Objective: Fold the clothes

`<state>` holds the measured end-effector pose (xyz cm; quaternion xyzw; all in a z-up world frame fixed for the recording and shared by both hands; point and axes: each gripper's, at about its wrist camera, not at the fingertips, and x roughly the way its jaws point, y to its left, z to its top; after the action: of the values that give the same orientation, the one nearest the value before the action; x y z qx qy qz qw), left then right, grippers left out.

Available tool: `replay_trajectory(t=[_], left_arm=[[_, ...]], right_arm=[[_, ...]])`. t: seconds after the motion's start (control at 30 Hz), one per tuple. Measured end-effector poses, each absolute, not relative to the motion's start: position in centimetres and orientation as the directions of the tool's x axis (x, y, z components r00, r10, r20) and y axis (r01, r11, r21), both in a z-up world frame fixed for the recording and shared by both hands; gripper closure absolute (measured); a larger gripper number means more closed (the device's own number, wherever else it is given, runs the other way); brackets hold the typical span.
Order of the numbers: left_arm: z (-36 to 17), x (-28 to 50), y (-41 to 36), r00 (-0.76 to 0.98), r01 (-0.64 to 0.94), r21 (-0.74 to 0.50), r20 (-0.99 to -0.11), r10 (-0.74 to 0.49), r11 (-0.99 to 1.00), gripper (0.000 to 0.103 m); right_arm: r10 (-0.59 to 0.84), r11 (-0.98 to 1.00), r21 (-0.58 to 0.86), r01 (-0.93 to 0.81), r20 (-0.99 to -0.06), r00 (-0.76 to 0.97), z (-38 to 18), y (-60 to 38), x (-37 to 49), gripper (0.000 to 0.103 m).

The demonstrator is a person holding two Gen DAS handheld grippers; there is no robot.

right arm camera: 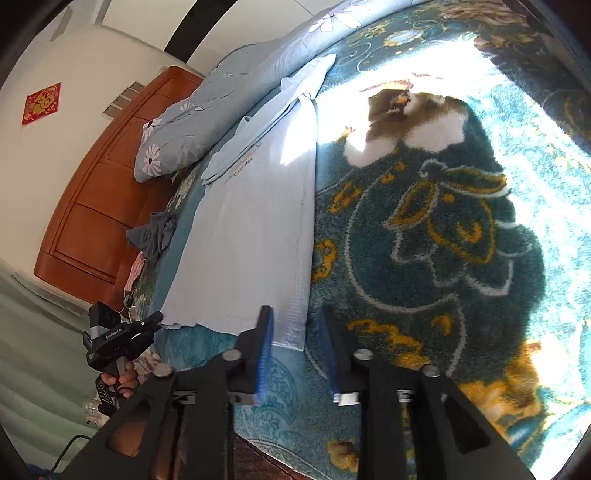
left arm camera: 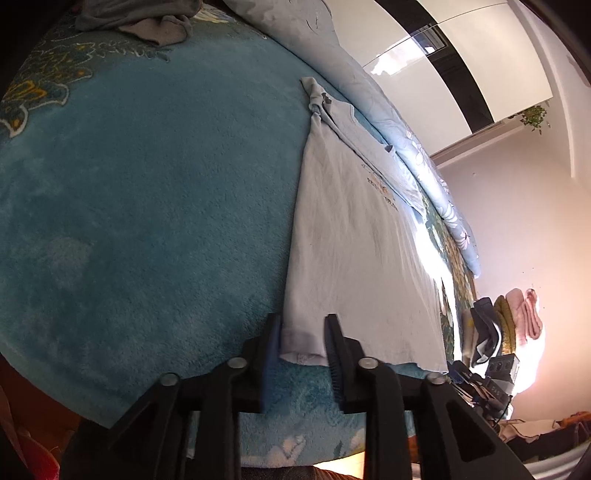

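Shirt (left arm camera: 354, 258) hem corners between each open hand-held gripper's fingers.

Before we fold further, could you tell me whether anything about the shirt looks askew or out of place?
The pale blue shirt lies mostly flat on the blanket, but its far end is bunched and twisted near the collar. Both grippers sit open at the near hem corners.

**Bedroom count: garments, bedding and grippers**

One pale blue T-shirt (left arm camera: 354, 236) is lying on one teal blanket (left arm camera: 147, 203). One grey crumpled garment (left arm camera: 140, 18) is sitting apart. One floral quilt (right arm camera: 207, 122) is bordering them. Two grippers are showing: left gripper (left arm camera: 301, 334), right gripper (right arm camera: 297, 332).
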<state>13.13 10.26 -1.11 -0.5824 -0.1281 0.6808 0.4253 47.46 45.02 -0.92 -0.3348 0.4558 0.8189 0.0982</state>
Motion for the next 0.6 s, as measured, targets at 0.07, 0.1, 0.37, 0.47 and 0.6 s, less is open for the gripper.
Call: replay_trajectory(t=[0.07,0.1,0.37,0.47,0.6], left_arm=[[-1.4,12.8,10.8,0.068,-0.425,-0.677,-0.686,0.725,-0.601,0.059],[-1.5,12.7,11.1,0.074,-0.426,-0.675,-0.69,0.72,-0.603,0.057],[-1.3,13.2,11.6,0.088,-0.424,-0.695,-0.67,0.738,-0.581,0.056],[-1.7,13.3,11.3,0.094,-0.416,-0.696,-0.674,0.733,-0.586,0.089],[-1.9,13.2,10.8,0.104,-0.397,-0.72,-0.651,0.752,-0.569,0.099]], right_arm=[[-0.154,-0.543,0.697,-0.468,-0.63,-0.761,-1.4,45.2,47.2,0.059],[-0.154,-0.537,0.7,-0.47,-0.63,-0.762,-1.7,45.2,47.0,0.059],[-0.196,-0.535,0.727,-0.43,-0.603,-0.774,-2.0,44.5,45.2,0.059],[-0.224,-0.494,0.769,-0.406,-0.563,-0.796,-2.4,44.9,45.6,0.09],[-0.258,-0.432,0.823,-0.369,-0.505,-0.824,-3.0,45.5,46.2,0.096]])
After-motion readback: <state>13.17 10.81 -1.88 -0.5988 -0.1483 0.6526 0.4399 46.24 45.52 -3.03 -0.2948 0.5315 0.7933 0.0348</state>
